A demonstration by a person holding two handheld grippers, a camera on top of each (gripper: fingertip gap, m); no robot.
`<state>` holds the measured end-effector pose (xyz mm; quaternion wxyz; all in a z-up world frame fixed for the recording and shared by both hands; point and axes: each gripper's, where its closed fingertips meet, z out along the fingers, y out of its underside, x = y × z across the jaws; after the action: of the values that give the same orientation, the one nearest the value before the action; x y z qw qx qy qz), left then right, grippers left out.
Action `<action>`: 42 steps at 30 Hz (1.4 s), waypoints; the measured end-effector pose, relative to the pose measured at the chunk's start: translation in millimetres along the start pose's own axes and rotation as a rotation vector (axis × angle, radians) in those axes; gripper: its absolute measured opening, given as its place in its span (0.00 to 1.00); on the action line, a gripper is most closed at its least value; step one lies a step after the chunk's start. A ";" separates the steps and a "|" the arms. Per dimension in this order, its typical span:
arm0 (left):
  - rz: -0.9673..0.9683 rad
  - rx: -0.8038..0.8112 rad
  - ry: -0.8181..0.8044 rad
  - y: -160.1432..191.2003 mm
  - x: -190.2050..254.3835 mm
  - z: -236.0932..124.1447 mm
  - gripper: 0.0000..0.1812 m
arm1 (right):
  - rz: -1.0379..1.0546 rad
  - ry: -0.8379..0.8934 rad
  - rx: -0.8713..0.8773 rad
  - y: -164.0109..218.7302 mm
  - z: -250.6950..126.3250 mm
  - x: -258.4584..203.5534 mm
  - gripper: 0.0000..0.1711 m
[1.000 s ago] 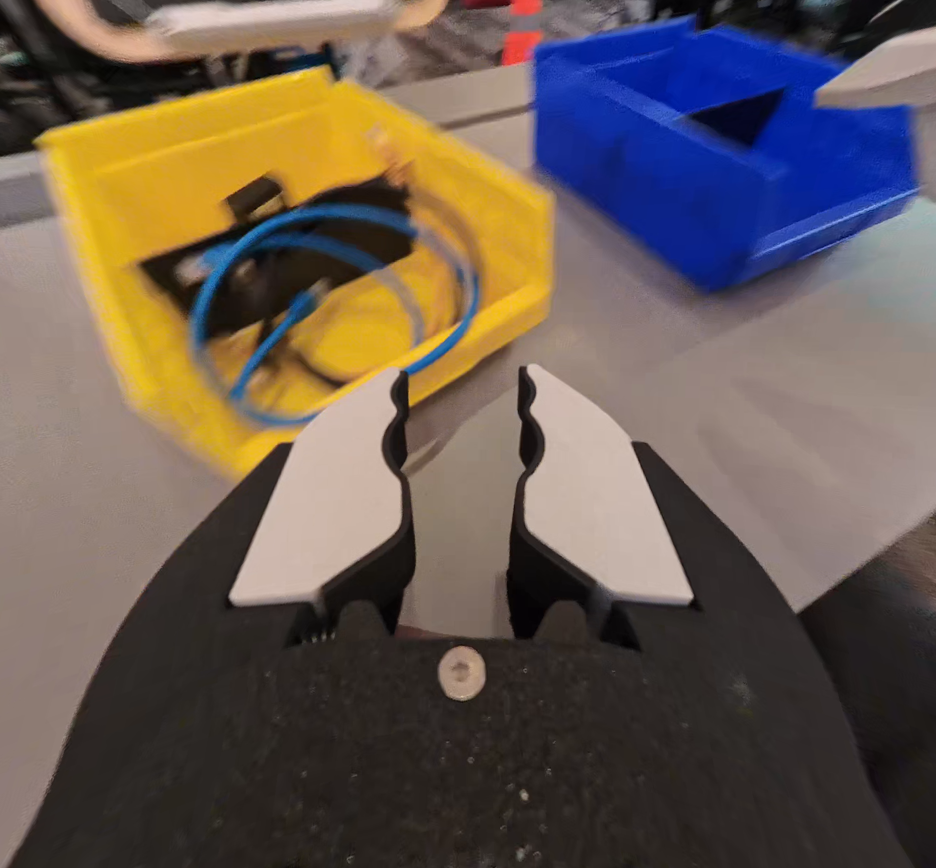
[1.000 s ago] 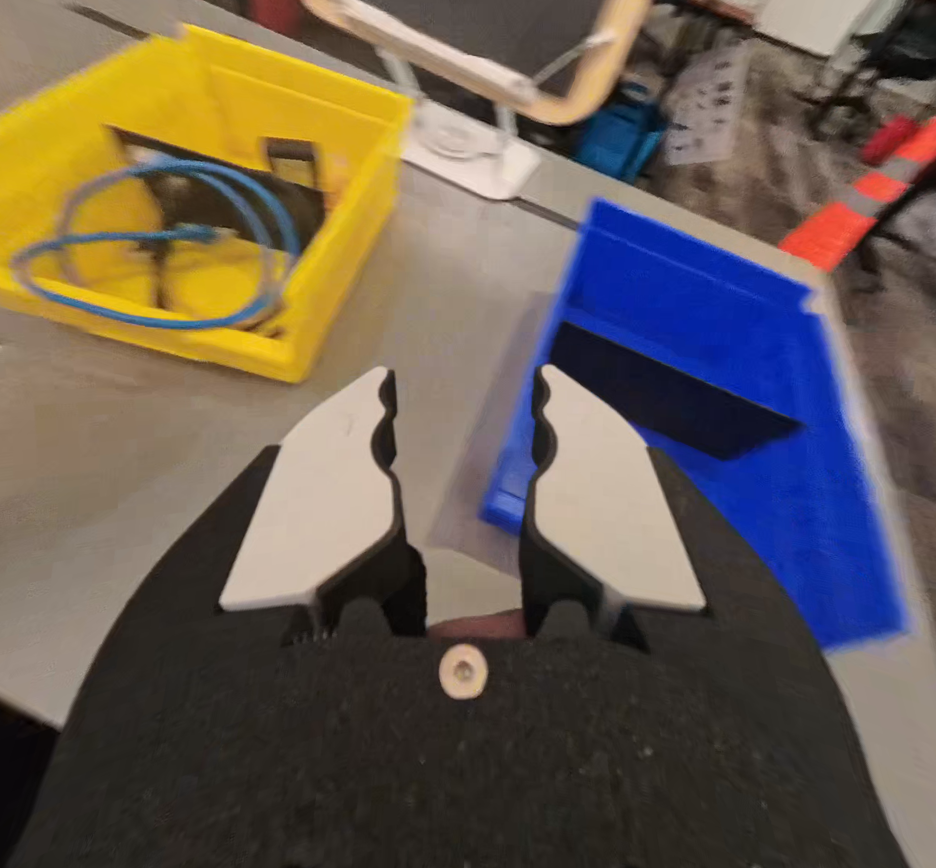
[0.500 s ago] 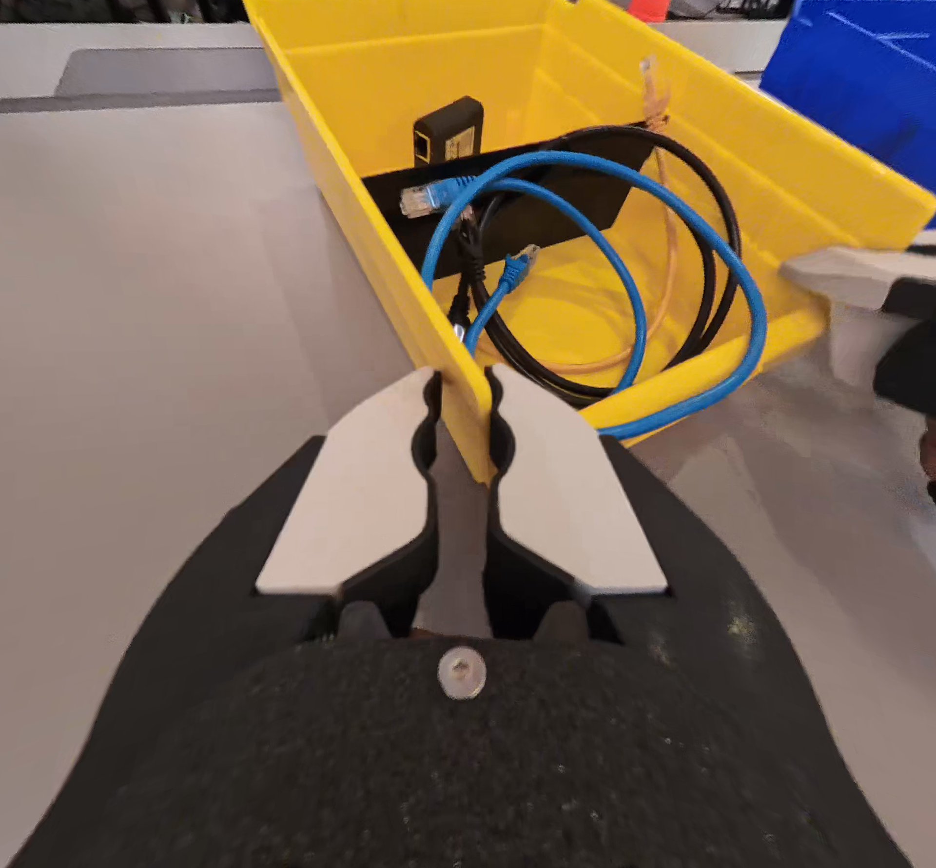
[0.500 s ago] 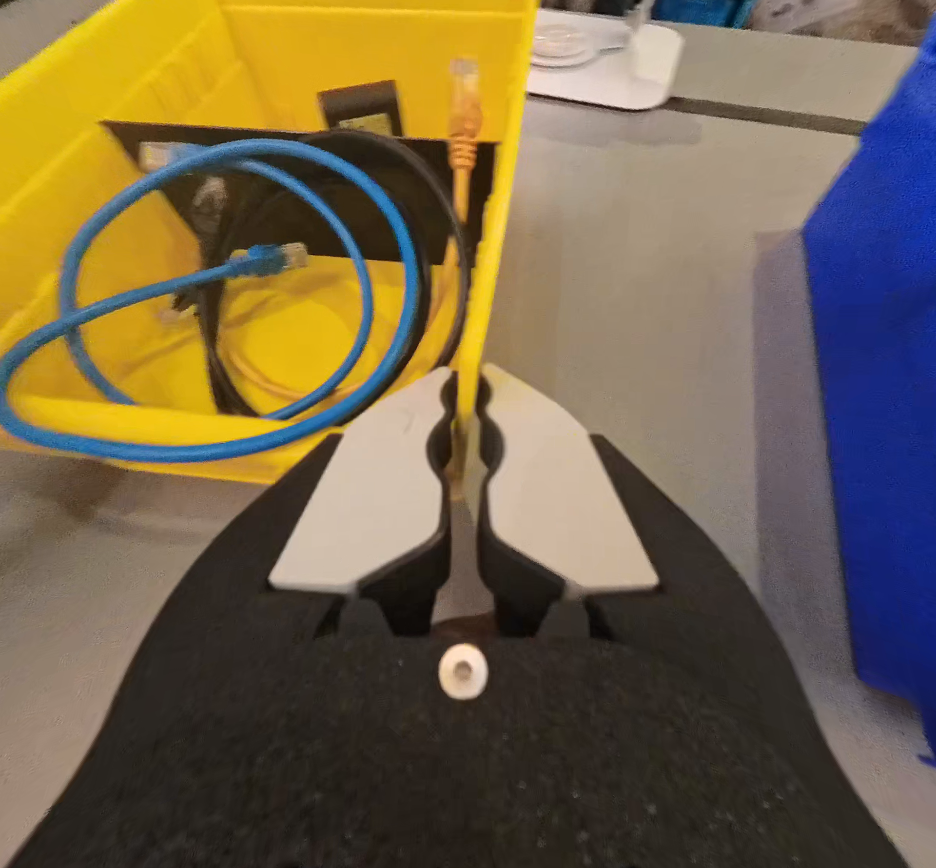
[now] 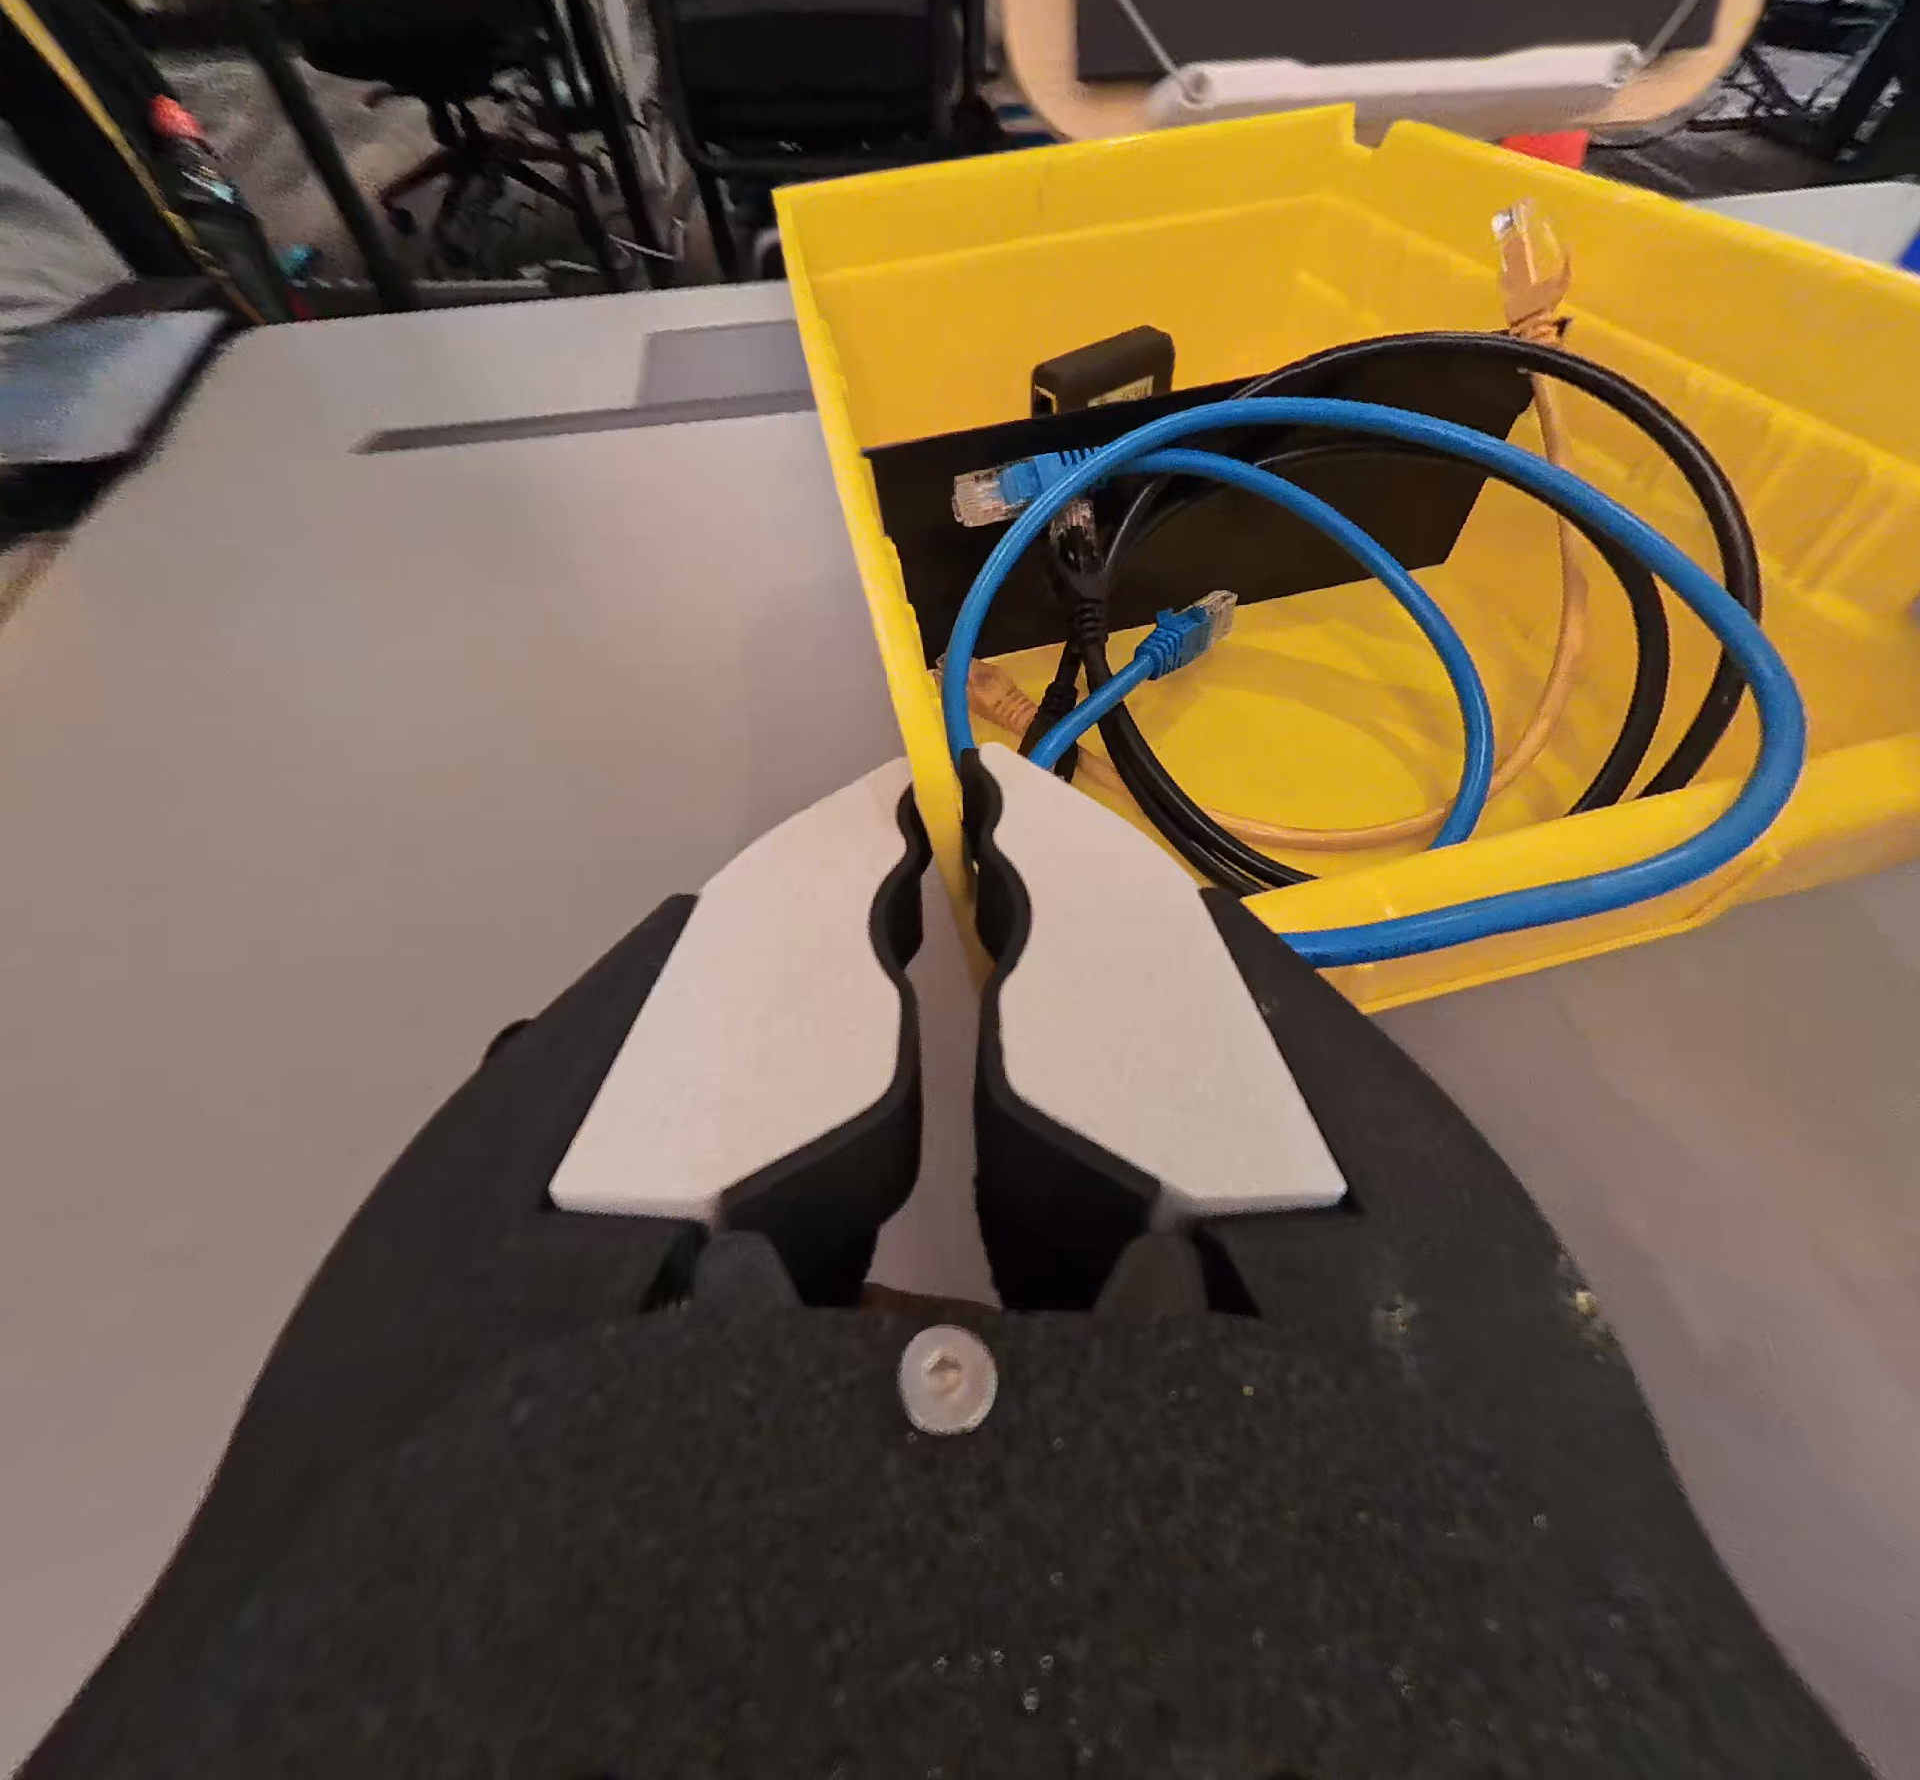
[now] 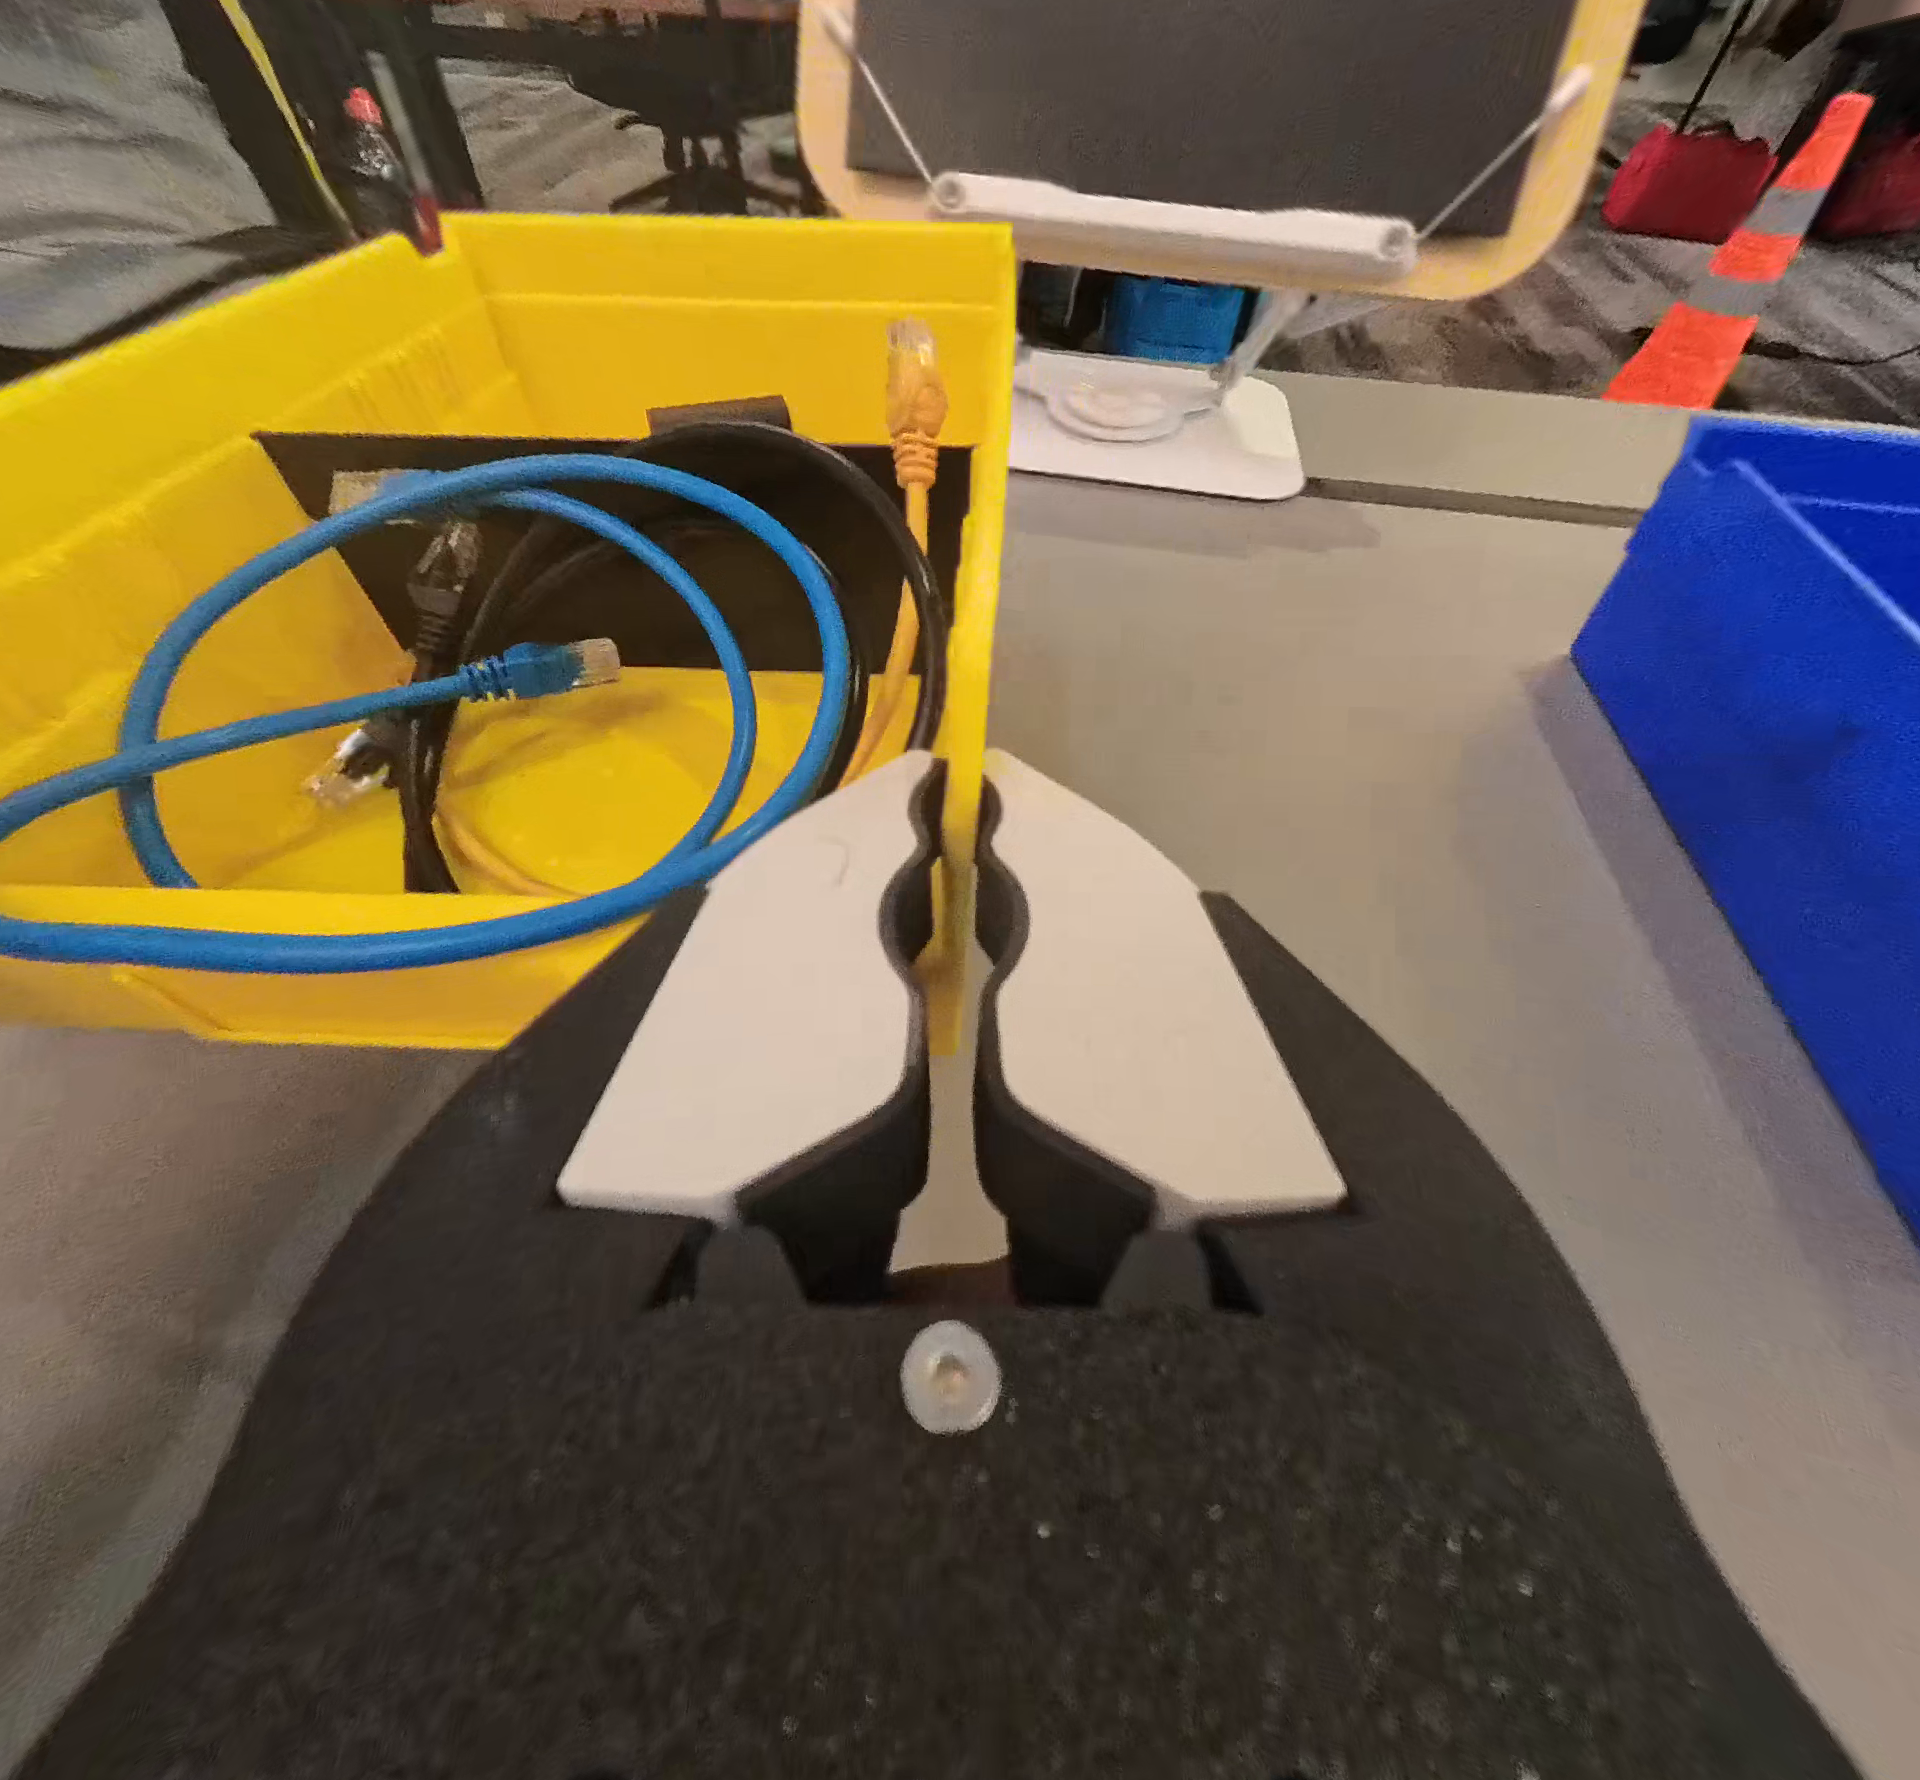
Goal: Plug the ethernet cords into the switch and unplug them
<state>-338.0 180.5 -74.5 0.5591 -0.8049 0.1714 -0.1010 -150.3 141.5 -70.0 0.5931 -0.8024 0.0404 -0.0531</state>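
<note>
Two tools were each clamped on a wall of one yellow bin (image 5: 1143, 276): the left tool (image 5: 943, 774) pinched the bin's near left corner edge, the right tool (image 6: 961, 774) pinched the thin edge of its right side wall. Both pairs of grey fingers stood nearly together, with only the yellow plastic between them.

Contents of the bin, ahead of both tools:
- blue ethernet cord (image 5: 1558, 504), coiled in loose loops, one loop draped over the low front lip; one clear-tipped plug lay free above the bin floor, the other rested against a black divider panel (image 5: 1299, 525).
- black ethernet cord (image 5: 1704, 567), coiled under the blue one.
- orange ethernet cord (image 6: 914, 400), one plug standing upright against the right wall, just ahead of the right tool.
- small black switch (image 5: 1107, 369), behind the divider at the far wall; no cord seen plugged into it.

Blue bin (image 6: 1787, 691), right of the right tool, well apart from the yellow one. Both bins sat on a grey bench (image 5: 416, 639).
</note>
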 end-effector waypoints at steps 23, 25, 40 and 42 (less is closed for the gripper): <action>-0.142 -0.061 -0.084 66.8 -136.3 -38.3 0.13 | 0.116 -0.515 -0.273 57.1 -25.4 -134.5 0.12; -0.186 0.001 -0.088 54.7 -141.1 -55.5 0.14 | 0.095 -0.516 -0.218 50.3 -39.5 -104.3 0.12; -0.230 0.016 0.168 53.9 5.8 -96.2 0.16 | 0.147 -0.104 -0.107 101.7 -118.0 263.7 0.20; -0.191 -0.002 0.212 55.8 26.3 -94.3 0.16 | 0.209 -0.076 -0.101 103.2 -124.2 295.2 0.21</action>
<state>-356.2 71.0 -94.0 0.5248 -0.8029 0.1523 -0.2382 125.6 -44.1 -121.5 0.5554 -0.8241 0.1039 0.0412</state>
